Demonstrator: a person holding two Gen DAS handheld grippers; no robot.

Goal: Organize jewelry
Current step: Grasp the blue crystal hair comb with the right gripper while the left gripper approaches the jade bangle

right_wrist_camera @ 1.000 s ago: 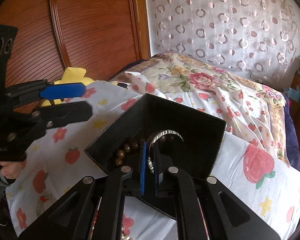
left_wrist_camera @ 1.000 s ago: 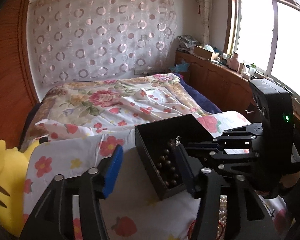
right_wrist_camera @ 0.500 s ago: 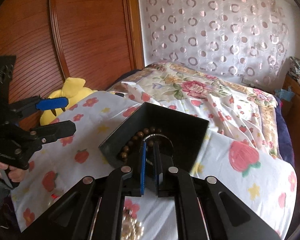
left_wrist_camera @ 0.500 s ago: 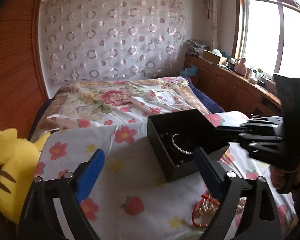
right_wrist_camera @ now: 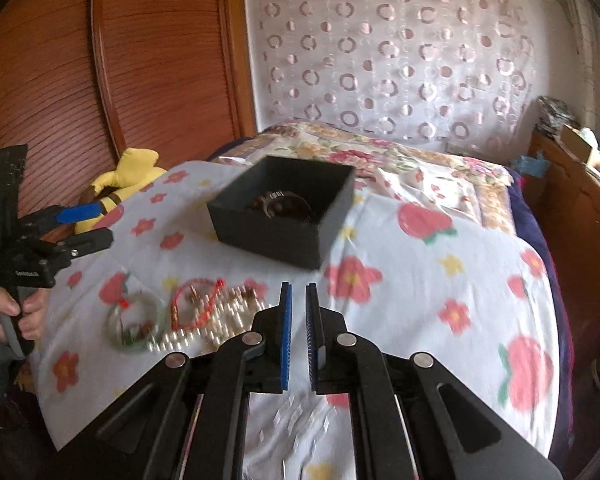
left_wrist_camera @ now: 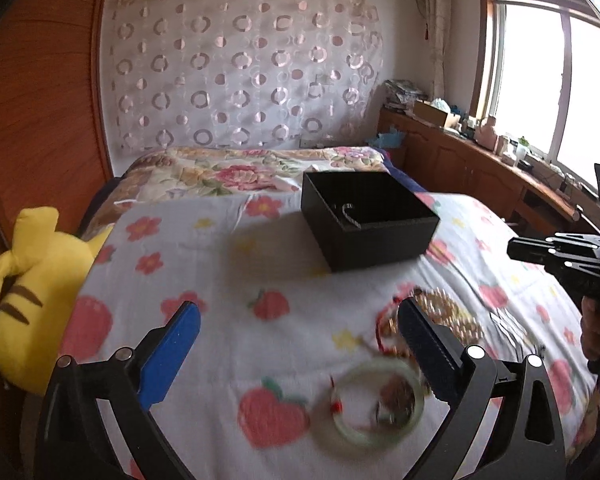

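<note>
Bedsheet (left_wrist_camera: 228, 272) w/ flower print, black box (left_wrist_camera: 364, 216), wood-panel wall (right_wrist_camera: 160, 60).

You have a yellow plush toy (left_wrist_camera: 40, 300) with brown stripes lying at the edge of the white flower-and-strawberry sheet (left_wrist_camera: 220, 280), against the reddish wood panelling (right_wrist_camera: 148, 60). Behind the sheet a floral quilt (left_wrist_camera: 240, 172) runs up to a sheer curtain with ring patterns (left_wrist_camera: 240, 68). To the side, a cluttered wooden cabinet (left_wrist_camera: 480, 164) runs below the bright window (left_wrist_camera: 560, 92)
</note>
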